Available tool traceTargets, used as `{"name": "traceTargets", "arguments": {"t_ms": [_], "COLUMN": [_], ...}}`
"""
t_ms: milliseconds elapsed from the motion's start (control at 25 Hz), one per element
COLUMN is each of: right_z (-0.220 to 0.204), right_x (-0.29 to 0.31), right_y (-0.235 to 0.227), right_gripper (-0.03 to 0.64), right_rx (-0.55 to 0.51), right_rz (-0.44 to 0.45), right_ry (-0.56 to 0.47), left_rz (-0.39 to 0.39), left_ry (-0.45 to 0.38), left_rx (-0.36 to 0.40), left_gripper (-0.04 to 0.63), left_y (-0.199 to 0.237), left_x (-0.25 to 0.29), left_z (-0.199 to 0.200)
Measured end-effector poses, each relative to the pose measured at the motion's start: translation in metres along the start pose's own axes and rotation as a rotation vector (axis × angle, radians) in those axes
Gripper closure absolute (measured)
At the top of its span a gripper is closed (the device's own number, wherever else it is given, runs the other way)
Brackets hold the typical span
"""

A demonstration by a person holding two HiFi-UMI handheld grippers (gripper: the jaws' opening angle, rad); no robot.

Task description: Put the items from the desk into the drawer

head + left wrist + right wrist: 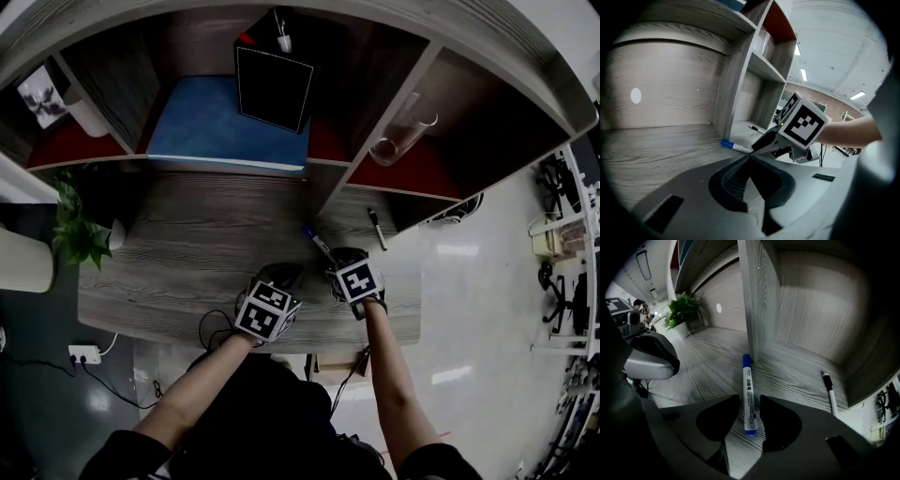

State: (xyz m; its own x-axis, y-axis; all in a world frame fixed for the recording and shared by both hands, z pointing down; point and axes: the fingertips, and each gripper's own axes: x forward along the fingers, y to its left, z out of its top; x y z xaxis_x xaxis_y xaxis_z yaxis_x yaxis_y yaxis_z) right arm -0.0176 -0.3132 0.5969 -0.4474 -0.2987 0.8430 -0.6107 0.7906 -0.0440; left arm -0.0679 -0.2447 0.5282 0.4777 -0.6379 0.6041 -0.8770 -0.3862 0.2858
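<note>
A: Two tools, status?
B: right tool (749, 401) released, jaws either side of the blue-capped marker (748, 380) (pads not pressing). It lies flat on the surface (708, 362), cap end just beside the shelf divider (757, 296).
A: Other one?
B: left tool (749, 158) clenched, empty.

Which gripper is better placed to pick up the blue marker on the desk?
Right. The blue marker lies between the open jaws of the right gripper; the left gripper is off to the side, jaws together.
</note>
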Motion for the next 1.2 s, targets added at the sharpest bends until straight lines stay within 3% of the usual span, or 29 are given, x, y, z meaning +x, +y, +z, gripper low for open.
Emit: {"name": "traceTargets", "arguments": {"t_ms": [200,320,600,920,1200], "right_z": [0.000,0.001,0.004,0.010,-0.009], "right_x": [0.001,0.001,-0.004,-0.030,-0.056], "right_y": [0.004,0.011,0.013,0.019,0.028], "right_gripper": [0.493,0.554,0.557,0.557,0.557], "right_rx": [0.016,-0.010,-0.026,0.028,0.103], "right_rz": [0.020,0.029,-0.004,-0.022,-0.033], "right_ry": [0.009,0.015,-0.009,-0.096,-0.129], "left_rz": [-0.003,-0.008,-0.011,-0.025,-0.052], "left_ry": [0.001,0.004,0.007,-0.003,-0.013], "left_rx": [-0.006,-0.008,-0.004,0.010,0.049], "left_gripper": [0.592,0.592,0.592,0.592,0.592], "left_y": [0.000,-0.001,-0.002,-0.011,-0.036], "left_x": [0.001,0.001,0.000,-0.002,-0.010], "left_z": [0.000,-0.001,-0.002,-0.002,-0.006]}}
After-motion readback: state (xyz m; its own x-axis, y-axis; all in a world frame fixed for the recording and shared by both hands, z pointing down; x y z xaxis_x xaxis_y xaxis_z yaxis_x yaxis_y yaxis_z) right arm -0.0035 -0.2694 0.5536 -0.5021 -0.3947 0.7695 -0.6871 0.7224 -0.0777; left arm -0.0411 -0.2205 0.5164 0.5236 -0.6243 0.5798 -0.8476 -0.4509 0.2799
